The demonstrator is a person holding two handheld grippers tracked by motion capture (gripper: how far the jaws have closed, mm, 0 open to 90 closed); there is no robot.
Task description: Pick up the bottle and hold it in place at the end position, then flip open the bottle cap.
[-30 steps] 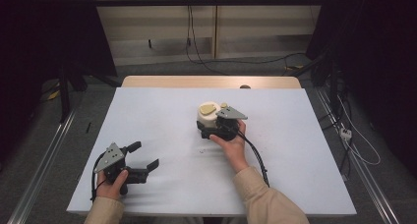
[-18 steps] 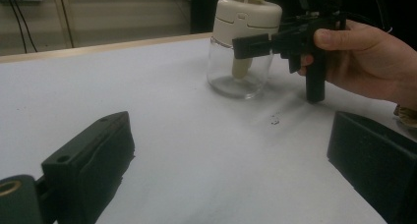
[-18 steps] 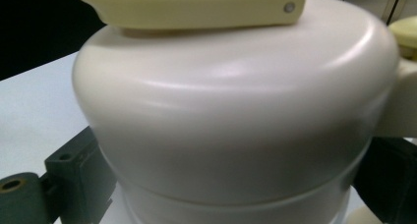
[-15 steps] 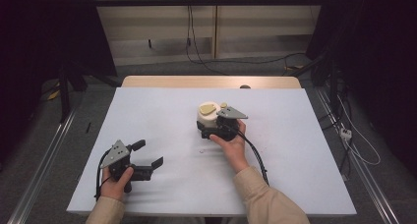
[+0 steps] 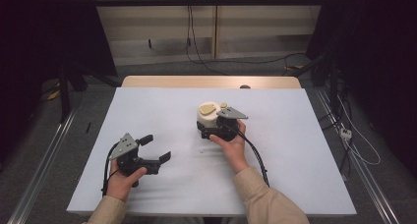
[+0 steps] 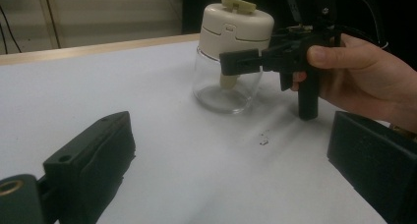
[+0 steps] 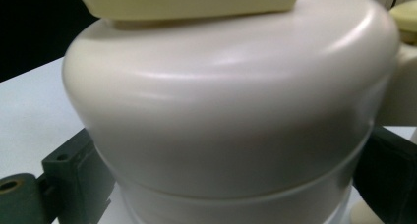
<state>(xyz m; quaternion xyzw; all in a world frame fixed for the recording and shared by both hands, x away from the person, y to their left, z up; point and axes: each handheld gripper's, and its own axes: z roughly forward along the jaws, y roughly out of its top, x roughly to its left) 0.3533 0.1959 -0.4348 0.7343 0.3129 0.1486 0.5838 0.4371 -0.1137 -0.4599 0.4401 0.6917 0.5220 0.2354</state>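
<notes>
White paper covers the table, and dark curtains hang on both sides of the room. Cables lie on the grey floor behind the table.

Near the middle of the table stands a jar. Its bottom part is clear glass, and its top is a big cream lid with a pale yellow tab on it. The jar stands upright.

The right gripper is at the jar, on the side near the person. Its black jaws sit on either side of the jar, just under the cream lid. In the right gripper view the lid is very close and a jaw shows on each side of it. The jaws look tight on the jar. The right hand holds this gripper, and a black cable trails back along the sleeve.

The left gripper is well apart from the jar, near the front left of the table. Its jaws are spread wide, with nothing between them but the white table. The left hand holds it low over the table. A tiny dark speck lies on the paper in front of the jar.
</notes>
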